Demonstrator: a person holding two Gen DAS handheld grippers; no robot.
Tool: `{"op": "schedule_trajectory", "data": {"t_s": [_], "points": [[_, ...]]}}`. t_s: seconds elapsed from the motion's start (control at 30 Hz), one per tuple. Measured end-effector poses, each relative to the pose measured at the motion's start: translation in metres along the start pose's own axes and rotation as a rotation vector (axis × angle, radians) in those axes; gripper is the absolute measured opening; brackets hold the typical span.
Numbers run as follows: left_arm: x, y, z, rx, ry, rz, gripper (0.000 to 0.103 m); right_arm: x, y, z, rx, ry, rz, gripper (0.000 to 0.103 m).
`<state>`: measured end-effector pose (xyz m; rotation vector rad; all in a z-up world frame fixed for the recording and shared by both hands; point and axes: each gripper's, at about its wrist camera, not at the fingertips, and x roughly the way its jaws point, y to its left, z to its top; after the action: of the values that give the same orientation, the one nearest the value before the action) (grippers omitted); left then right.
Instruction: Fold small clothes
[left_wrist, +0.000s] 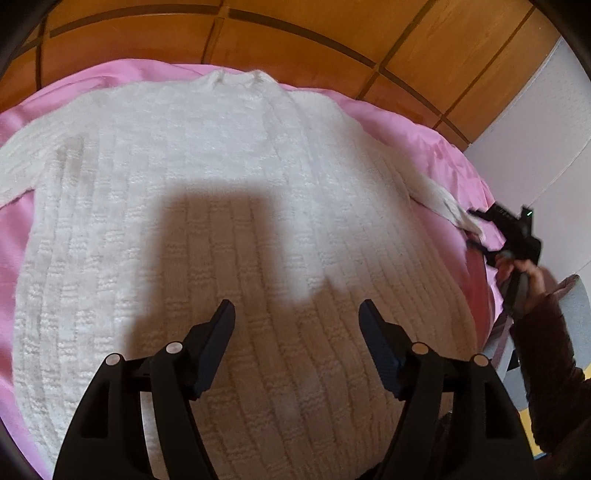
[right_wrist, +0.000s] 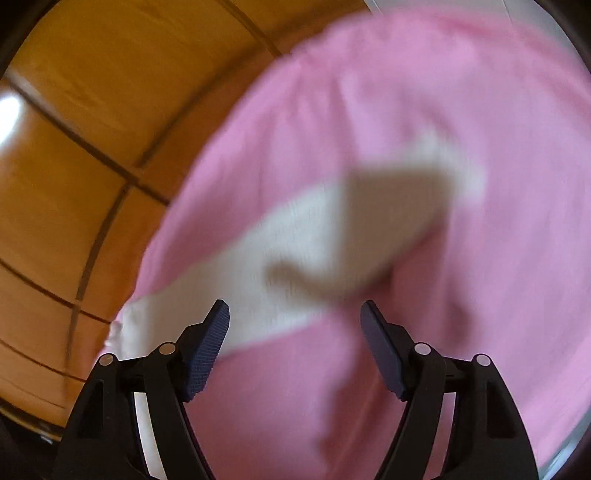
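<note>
1. White knit sweater (left_wrist: 207, 206) lies flat, face up, on pink sheet (left_wrist: 417, 136) of the bed, neck toward wooden headboard (left_wrist: 295, 40).
2. Left gripper (left_wrist: 297, 314) hovers over sweater hem, jaws apart, nothing between them.
3. Sleeve (left_wrist: 439, 201) stretches out right to sheet edge.
4. Right gripper (right_wrist: 295, 314) above sleeve cuff, jaws apart, nothing gripped; that view is blurred.
5. Hand (left_wrist: 528, 277) holds it.

Sweater's sleeve (right_wrist: 303, 251) motion-blurred
</note>
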<state>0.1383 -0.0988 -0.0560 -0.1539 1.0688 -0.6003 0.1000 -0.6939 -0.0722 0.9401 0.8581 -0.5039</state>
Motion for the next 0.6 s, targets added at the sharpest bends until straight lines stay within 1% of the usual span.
{"op": "schedule_trajectory", "data": {"t_s": [0.07, 0.1, 0.13, 0.17, 0.2, 0.23, 0.27, 0.3, 0.33, 0.37, 0.4, 0.43, 0.5, 0.57, 0.6], "points": [[-0.004, 0.006, -0.001, -0.016, -0.012, 0.022, 0.070, 0.008, 0.001, -0.001, 0.017, -0.039, -0.015, 0.072], [-0.006, 0.011, -0.002, -0.034, -0.018, 0.029, 0.070, 0.011, 0.005, 0.004, 0.008, -0.065, -0.031, 0.069], [-0.008, 0.015, -0.002, -0.052, -0.023, 0.032, 0.070, 0.017, 0.010, 0.012, -0.001, -0.075, -0.055, 0.056], [-0.009, 0.019, -0.002, -0.073, -0.031, 0.036, 0.071, 0.022, 0.014, 0.020, -0.005, -0.081, -0.085, 0.045], [-0.011, 0.024, -0.002, -0.090, -0.041, 0.042, 0.071, 0.025, 0.017, 0.026, -0.013, -0.082, -0.100, 0.017], [-0.012, 0.029, -0.002, -0.109, -0.056, 0.060, 0.072, 0.026, 0.019, 0.032, -0.027, -0.089, -0.121, 0.005], [-0.013, 0.033, -0.002, -0.124, -0.062, 0.078, 0.072, 0.025, 0.023, 0.039, -0.048, -0.109, -0.142, 0.005], [-0.013, 0.039, -0.003, -0.150, -0.062, 0.099, 0.072, 0.016, 0.028, 0.045, -0.095, -0.154, -0.183, 0.005], [-0.012, 0.043, -0.003, -0.163, -0.059, 0.105, 0.072, 0.011, 0.032, 0.052, -0.143, -0.204, -0.242, 0.005], [-0.011, 0.047, -0.005, -0.175, -0.052, 0.115, 0.072, 0.009, 0.031, 0.057, -0.173, -0.233, -0.305, 0.005], [-0.008, 0.050, -0.006, -0.179, -0.042, 0.133, 0.072, 0.013, 0.028, 0.067, -0.187, -0.250, -0.383, 0.004], [-0.006, 0.052, -0.008, -0.180, -0.035, 0.151, 0.072, 0.017, 0.023, 0.076, -0.177, -0.243, -0.419, 0.004], [-0.006, 0.053, -0.011, -0.181, -0.041, 0.151, 0.072, 0.024, 0.016, 0.086, -0.154, -0.192, -0.383, 0.004], [-0.008, 0.052, -0.012, -0.176, -0.047, 0.152, 0.073, 0.019, 0.021, 0.085, -0.182, -0.188, -0.355, 0.005], [-0.010, 0.052, -0.013, -0.180, -0.052, 0.148, 0.074, 0.015, 0.026, 0.082, -0.204, -0.180, -0.315, 0.015]]}}
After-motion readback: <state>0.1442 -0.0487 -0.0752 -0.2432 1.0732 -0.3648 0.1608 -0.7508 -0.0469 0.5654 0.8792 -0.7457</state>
